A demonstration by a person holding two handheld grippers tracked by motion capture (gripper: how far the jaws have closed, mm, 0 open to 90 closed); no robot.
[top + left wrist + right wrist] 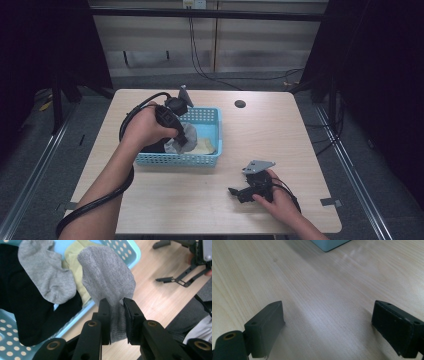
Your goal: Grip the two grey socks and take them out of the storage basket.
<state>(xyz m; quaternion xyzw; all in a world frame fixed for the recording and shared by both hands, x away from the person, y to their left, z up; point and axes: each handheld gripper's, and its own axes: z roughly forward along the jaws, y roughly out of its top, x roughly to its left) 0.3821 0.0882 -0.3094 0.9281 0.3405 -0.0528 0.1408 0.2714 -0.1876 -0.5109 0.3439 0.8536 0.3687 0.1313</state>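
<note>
The left tongs [116, 302] pinch a grey sock [107, 277] tight between the two black jaws; the sock hangs from them over the near edge of the blue basket [210, 117]; in the basket lie another grey sock [45, 272], a yellow cloth [72, 262] and a black cloth [27, 307]; the basket sits on the pale wooden worktop [280, 135]. The right tongs [328, 320] are wide open with nothing between the jaws; they rest low on the worktop, well apart from the basket.
</note>
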